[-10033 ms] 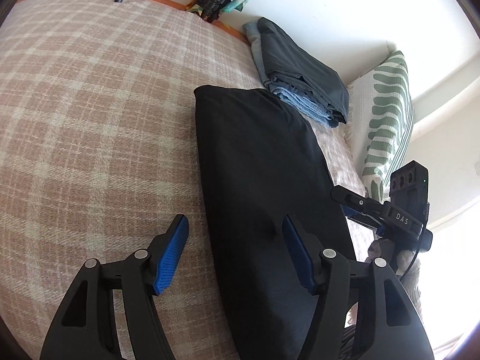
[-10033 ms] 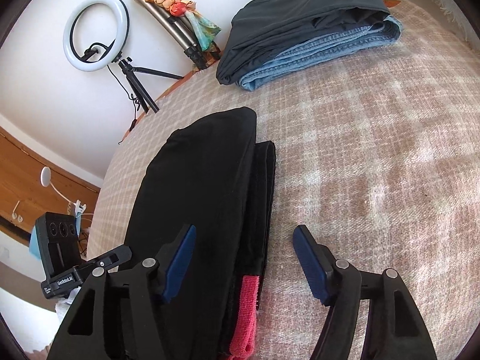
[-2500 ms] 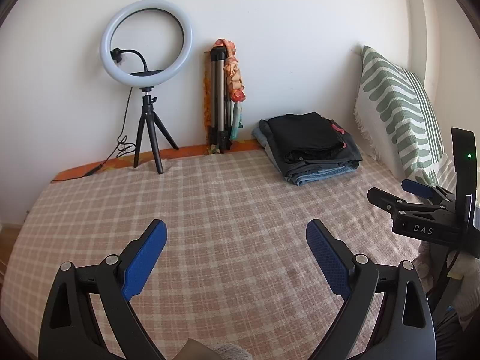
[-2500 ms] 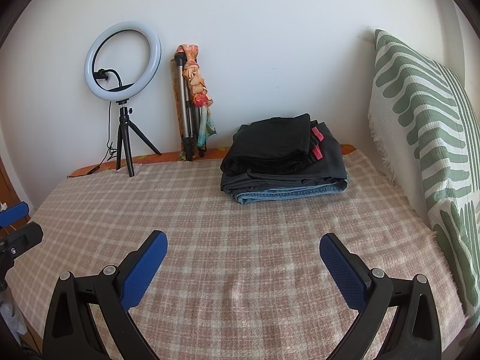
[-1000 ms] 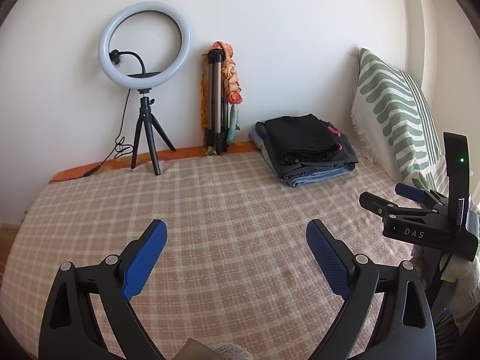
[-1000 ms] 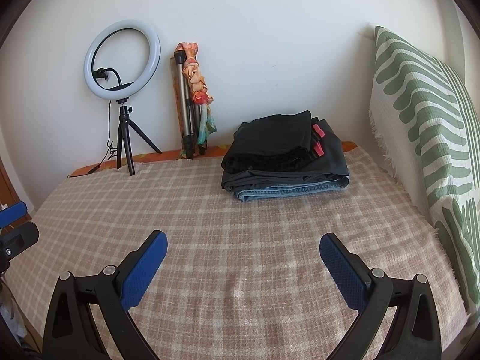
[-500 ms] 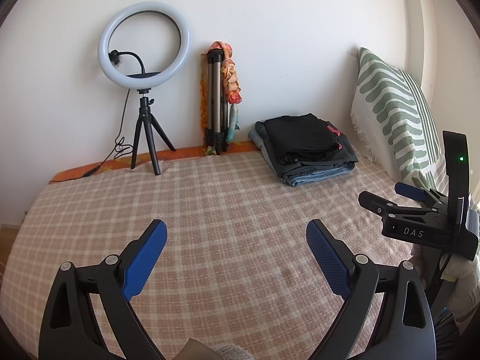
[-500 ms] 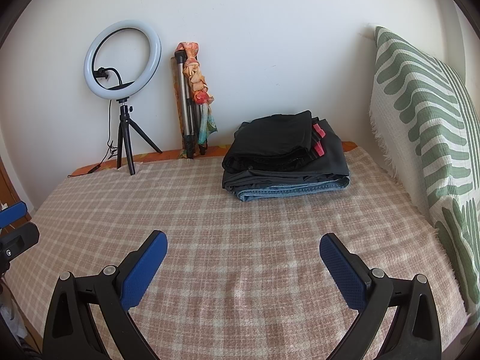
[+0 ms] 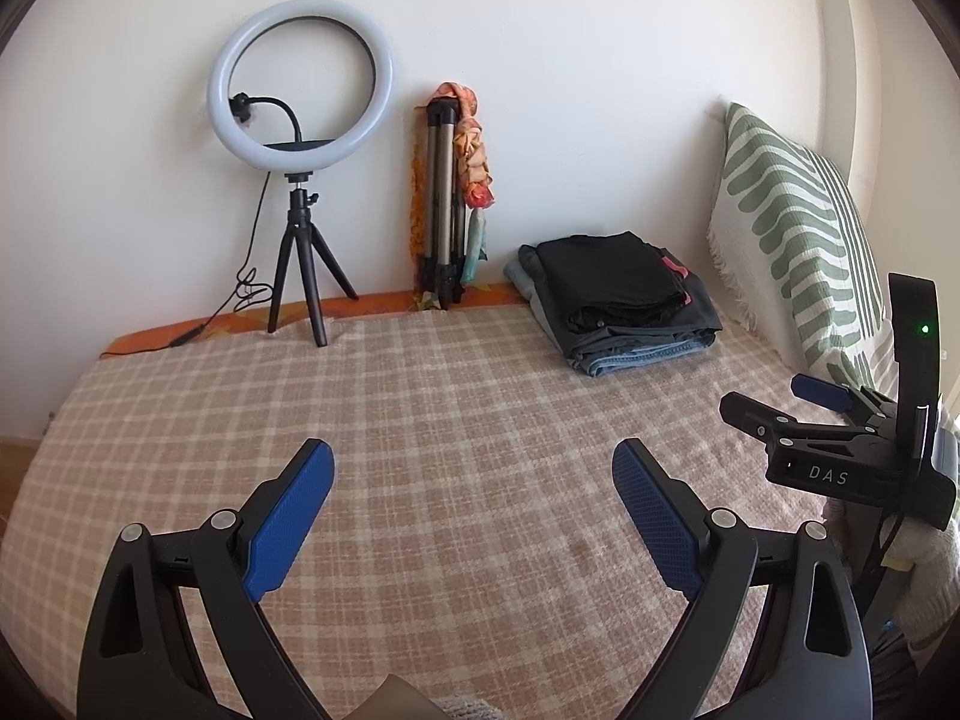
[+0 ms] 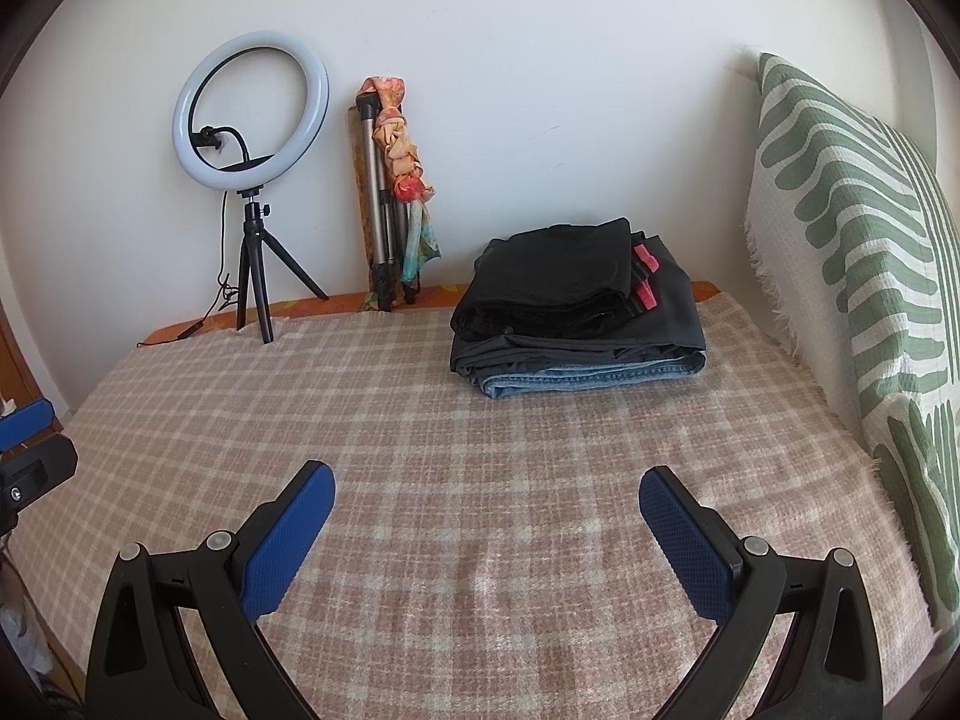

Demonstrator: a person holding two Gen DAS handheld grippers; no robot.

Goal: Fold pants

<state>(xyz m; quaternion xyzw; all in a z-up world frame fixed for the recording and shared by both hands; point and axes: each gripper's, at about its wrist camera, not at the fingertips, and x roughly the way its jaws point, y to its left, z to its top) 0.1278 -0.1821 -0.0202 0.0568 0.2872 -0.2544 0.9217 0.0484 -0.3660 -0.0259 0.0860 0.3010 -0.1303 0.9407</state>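
Black pants [image 10: 564, 276] folded atop stack, well beyond grippers.

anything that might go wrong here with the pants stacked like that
The black pants top a stack of folded clothes and cover less area than the layers below; another garment might make it slump. The stack lies near the tripod leaning on the wall, so a careless reach may knock it. Both grippers, left and right, are open and empty.
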